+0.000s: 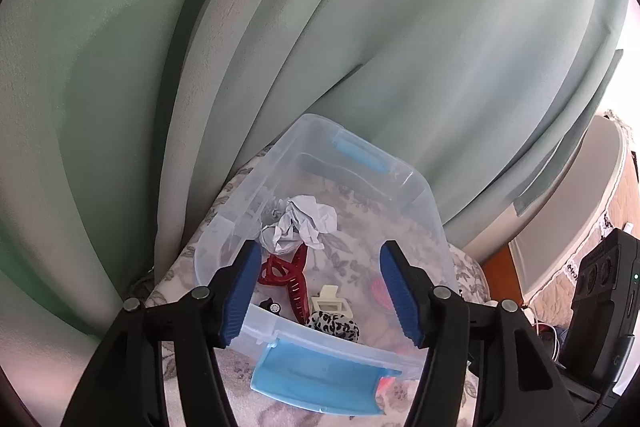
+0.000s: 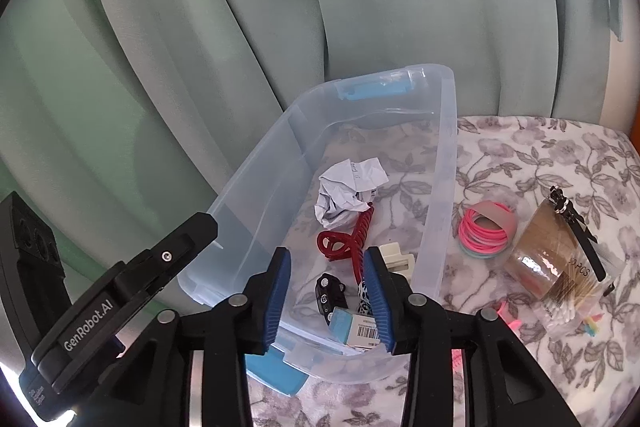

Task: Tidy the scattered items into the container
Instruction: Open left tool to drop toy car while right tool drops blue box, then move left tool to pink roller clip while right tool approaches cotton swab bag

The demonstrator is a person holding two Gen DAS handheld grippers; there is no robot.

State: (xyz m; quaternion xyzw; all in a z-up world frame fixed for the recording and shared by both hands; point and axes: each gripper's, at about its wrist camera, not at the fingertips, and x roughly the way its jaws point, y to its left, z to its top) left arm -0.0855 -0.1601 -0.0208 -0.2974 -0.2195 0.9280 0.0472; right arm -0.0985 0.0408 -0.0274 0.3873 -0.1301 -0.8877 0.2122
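Both your grippers, left gripper (image 1: 320,297) and right gripper (image 2: 326,297), hang part-open and empty over the bin (image 2: 444,163); outside it lie light, slippery pink bands (image 2: 482,233), best pinched across the stack.

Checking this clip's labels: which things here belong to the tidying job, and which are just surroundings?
Job:
- clear bin
- inside: crumpled paper, red hair claw, toy car, cream clip, boxed item
- still outside: pink bands, cotton swab pack

Surroundings:
- green curtain
- floral cloth
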